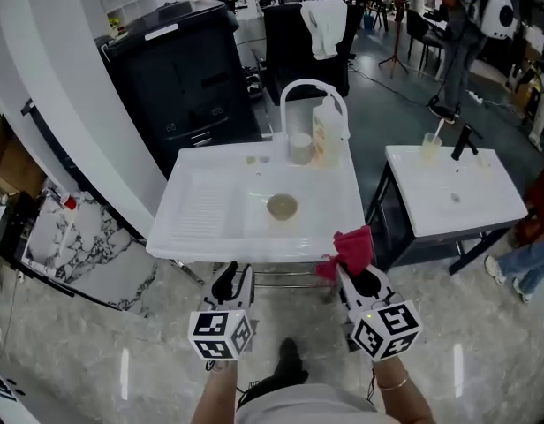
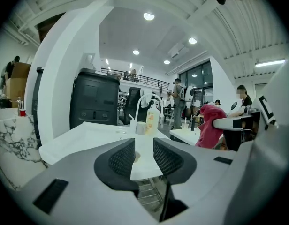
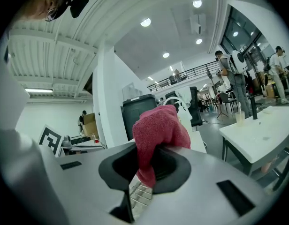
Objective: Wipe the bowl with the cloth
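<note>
A small tan bowl sits in the basin of the white sink unit; in the left gripper view the bowl peeks through the gap between the jaws. My left gripper hovers in front of the sink's near edge, open, with nothing between its pads. To its right, my right gripper is shut on a red cloth, which bunches up above the jaws near the sink's front right corner. The cloth also shows at the right of the left gripper view.
A curved white faucet, a cup and a soap bottle stand at the sink's back edge. A second white sink table is to the right, and a black cabinet stands behind. People stand in the background.
</note>
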Tool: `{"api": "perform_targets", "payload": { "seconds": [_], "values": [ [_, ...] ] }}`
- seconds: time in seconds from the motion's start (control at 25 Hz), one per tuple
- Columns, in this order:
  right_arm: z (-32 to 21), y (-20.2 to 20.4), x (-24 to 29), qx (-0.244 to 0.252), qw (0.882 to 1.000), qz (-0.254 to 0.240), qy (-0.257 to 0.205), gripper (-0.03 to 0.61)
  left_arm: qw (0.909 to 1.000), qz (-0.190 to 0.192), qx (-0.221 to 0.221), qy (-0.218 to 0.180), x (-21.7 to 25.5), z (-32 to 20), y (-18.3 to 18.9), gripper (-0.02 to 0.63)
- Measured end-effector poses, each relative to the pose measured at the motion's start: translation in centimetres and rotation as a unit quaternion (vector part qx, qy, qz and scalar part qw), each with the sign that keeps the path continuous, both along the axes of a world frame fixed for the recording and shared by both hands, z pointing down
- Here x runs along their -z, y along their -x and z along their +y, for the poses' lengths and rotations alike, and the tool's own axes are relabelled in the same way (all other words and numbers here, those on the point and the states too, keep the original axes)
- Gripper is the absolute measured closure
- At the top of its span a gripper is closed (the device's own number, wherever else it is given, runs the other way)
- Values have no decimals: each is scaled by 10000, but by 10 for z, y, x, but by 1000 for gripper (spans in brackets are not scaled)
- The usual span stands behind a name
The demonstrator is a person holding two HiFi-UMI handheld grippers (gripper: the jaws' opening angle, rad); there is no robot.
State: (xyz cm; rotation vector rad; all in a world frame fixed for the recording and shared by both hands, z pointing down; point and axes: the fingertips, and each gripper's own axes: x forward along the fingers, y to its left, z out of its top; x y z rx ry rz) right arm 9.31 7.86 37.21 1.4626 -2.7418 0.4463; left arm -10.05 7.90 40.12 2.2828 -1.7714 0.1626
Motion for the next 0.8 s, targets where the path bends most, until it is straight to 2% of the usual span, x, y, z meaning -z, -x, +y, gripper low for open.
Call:
{"api": "perform_targets", "payload": {
  "seconds": [0.4, 0.8],
  "values": [
    [-90, 45, -7, -254, 9996, -48, 101, 522, 9998, 67, -132, 116, -12, -98, 53, 496],
    [-145, 45, -19, -417, 9988, -41, 255, 522, 9990, -9, -338, 285, -27, -166, 53, 497]
  ]
}}
